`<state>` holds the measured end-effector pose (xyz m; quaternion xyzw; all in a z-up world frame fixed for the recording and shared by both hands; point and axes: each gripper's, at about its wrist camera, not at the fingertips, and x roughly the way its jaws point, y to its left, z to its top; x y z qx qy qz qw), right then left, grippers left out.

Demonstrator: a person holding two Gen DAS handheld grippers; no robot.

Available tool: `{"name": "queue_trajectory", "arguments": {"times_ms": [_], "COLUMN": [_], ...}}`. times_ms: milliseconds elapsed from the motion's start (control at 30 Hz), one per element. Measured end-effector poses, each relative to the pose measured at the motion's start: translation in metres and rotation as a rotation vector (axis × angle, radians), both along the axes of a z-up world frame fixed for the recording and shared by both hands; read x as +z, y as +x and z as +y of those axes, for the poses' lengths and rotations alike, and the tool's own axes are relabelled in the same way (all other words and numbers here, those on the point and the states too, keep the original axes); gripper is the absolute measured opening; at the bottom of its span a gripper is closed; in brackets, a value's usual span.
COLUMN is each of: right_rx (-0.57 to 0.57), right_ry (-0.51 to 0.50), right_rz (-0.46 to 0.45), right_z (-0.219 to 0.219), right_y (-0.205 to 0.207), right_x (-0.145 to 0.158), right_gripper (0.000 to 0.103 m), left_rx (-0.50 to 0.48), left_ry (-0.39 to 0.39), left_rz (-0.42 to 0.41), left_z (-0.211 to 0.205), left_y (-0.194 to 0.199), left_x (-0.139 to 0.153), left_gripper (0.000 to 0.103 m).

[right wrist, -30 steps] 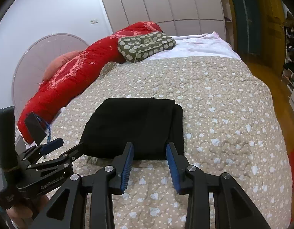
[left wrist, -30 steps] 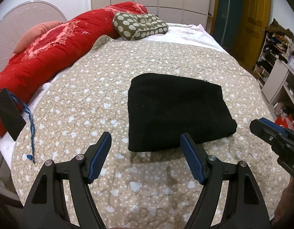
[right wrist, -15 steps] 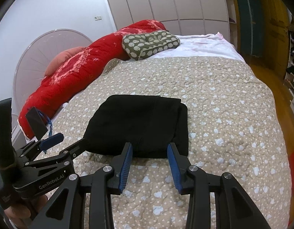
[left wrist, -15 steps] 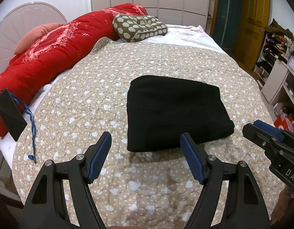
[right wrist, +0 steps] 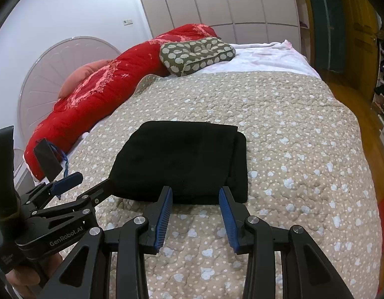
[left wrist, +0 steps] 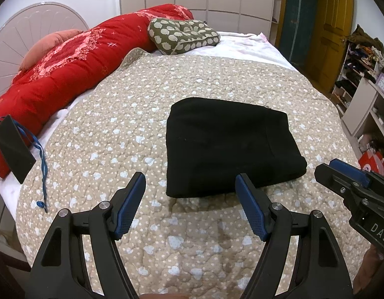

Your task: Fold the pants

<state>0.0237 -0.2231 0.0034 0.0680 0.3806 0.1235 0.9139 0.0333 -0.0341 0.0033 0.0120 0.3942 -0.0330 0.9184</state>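
Observation:
The black pants (left wrist: 229, 144) lie folded into a compact rectangle on the beige quilt (left wrist: 132, 114); they also show in the right wrist view (right wrist: 184, 164). My left gripper (left wrist: 192, 186) is open and empty, held above the quilt just in front of the pants' near edge. My right gripper (right wrist: 195, 194) is open and empty, just short of the pants' near edge. The right gripper also shows at the right edge of the left wrist view (left wrist: 351, 182), and the left gripper at the left of the right wrist view (right wrist: 75, 184).
A red duvet (left wrist: 67, 69) runs along the bed's left side. A green patterned cushion (left wrist: 182, 36) lies at the far end. A black card with a blue cord (left wrist: 14, 149) sits at the left edge. Shelves (left wrist: 366, 79) stand to the right.
Both grippers have drawn back a little from the folded pants and risen slightly. The right gripper's jaws have opened a bit wider. The pants have not moved.

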Motion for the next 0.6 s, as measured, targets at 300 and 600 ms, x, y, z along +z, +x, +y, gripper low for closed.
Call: {"name": "queue_trajectory", "arguments": {"times_ms": [300,600], "right_rx": [0.001,0.001], "right_ry": [0.005,-0.001], "right_rz": [0.003,0.005], "right_z": [-0.0015,0.0046], "right_y": [0.0010,0.0003], "right_x": [-0.0009,-0.0014], "right_gripper": [0.038,0.038], "left_rx": [-0.002,0.002], "left_ry": [-0.002,-0.006], "left_rz": [-0.001,0.003], "left_z": [-0.0009,-0.0005], "left_y": [-0.0004,0.0005], "left_x": [-0.0003,-0.0005], "left_gripper": [0.075,0.075]}}
